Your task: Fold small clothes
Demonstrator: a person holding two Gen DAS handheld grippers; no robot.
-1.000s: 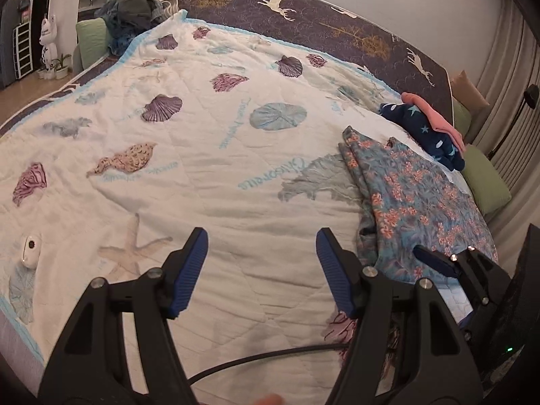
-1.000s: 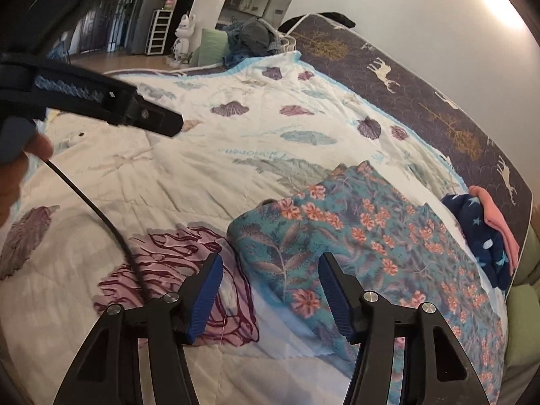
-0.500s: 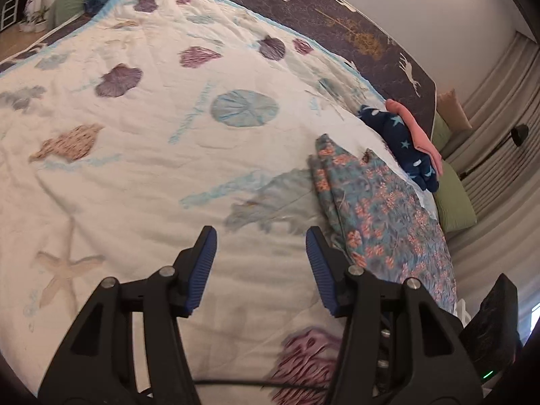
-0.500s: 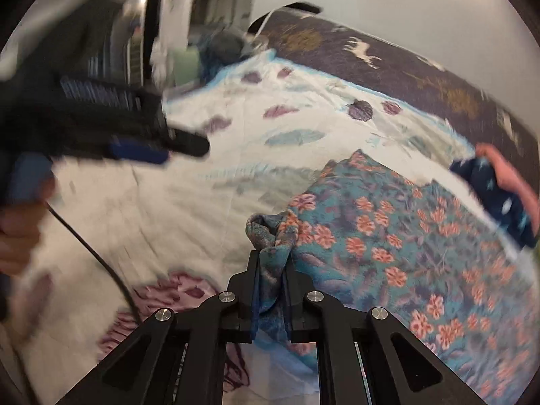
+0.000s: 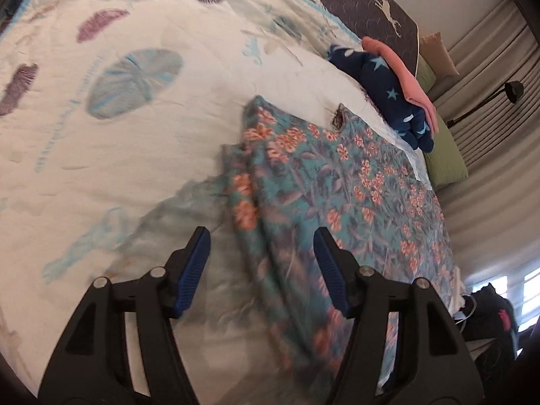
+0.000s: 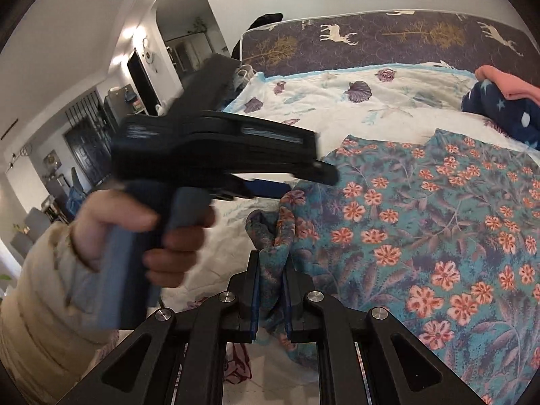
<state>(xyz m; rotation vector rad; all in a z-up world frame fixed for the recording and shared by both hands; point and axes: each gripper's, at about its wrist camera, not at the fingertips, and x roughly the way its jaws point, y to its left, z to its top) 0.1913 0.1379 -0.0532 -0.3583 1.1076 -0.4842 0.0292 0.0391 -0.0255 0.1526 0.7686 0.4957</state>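
Spread over the bed (image 5: 141,155) ahead of both my claws is a white quilt printed with shells, a dark headboard (image 6: 388,38) with pale deer beyond it; my right claw (image 6: 271,288) is clamped tight on a bunched corner of the teal floral garment (image 6: 438,222), which spreads flat forward and to that claw's right. My left claw (image 5: 261,270) hangs about half open with nothing gripped, the garment's near edge lying under the gap between its blue pads (image 5: 194,270); navy starred and pink clothes (image 5: 395,87) lie piled far beyond, to the right.
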